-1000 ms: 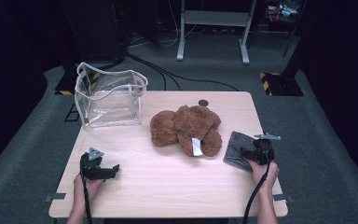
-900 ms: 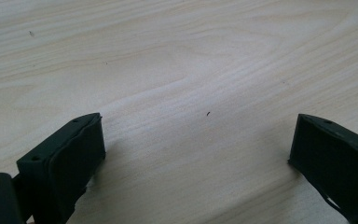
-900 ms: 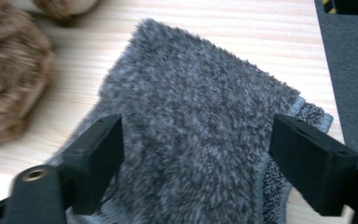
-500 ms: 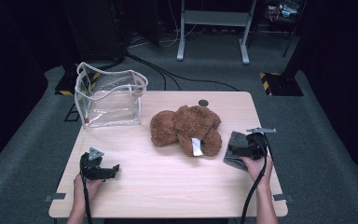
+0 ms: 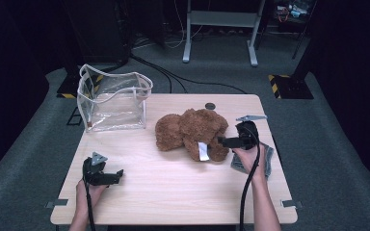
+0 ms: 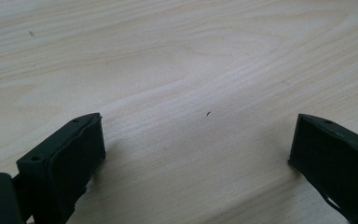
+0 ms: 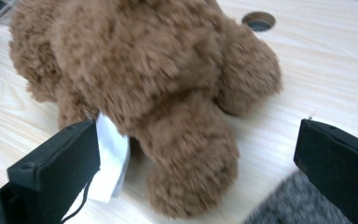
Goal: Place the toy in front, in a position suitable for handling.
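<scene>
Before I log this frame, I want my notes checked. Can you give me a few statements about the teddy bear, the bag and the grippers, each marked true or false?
1. The teddy bear lies on the table. True.
2. The right gripper is shut on the bear. False: its fingers stand wide open, the bear's leg between them ungripped.
3. The clear bag stands upright and open. True.
4. The left gripper holds a grey cloth. False: it is open over bare wood; the grey cloth lies under the right hand.
</scene>
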Motion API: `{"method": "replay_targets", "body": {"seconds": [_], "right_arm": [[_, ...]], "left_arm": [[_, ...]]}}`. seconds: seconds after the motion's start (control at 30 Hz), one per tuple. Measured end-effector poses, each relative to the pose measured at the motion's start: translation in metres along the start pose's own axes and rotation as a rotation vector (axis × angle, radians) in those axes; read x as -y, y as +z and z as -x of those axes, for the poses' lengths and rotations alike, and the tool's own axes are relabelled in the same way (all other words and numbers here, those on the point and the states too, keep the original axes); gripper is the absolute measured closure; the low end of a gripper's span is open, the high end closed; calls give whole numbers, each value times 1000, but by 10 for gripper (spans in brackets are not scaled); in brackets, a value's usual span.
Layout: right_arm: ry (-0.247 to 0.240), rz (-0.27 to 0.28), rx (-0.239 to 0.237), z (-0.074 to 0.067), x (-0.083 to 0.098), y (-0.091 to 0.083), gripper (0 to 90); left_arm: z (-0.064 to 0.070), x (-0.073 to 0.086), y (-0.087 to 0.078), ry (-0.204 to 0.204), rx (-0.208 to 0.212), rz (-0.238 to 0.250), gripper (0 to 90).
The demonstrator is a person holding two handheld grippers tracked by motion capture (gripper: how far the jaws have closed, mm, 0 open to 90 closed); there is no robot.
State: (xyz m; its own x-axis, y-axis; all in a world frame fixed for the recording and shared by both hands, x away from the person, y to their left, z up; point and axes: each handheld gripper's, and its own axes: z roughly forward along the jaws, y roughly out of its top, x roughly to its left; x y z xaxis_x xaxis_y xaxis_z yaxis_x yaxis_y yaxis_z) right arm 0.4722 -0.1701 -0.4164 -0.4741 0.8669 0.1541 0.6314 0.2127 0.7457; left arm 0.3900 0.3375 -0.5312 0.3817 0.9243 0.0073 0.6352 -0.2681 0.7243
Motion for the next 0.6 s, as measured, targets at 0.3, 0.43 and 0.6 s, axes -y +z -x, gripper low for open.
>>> {"method": "replay_targets", "body": {"seconds": [0.3, 0.43, 0.6], "right_arm": [[-40, 0, -11, -10, -30, 8, 5], [-44, 13, -19, -15, -43, 13, 35], [-70, 18, -23, -23, -61, 23, 141]], "left_arm": [[0, 0, 0, -1, 0, 3, 31], [0, 0, 0, 0, -2, 0, 31], [0, 0, 0, 0, -2, 0, 31]]}}
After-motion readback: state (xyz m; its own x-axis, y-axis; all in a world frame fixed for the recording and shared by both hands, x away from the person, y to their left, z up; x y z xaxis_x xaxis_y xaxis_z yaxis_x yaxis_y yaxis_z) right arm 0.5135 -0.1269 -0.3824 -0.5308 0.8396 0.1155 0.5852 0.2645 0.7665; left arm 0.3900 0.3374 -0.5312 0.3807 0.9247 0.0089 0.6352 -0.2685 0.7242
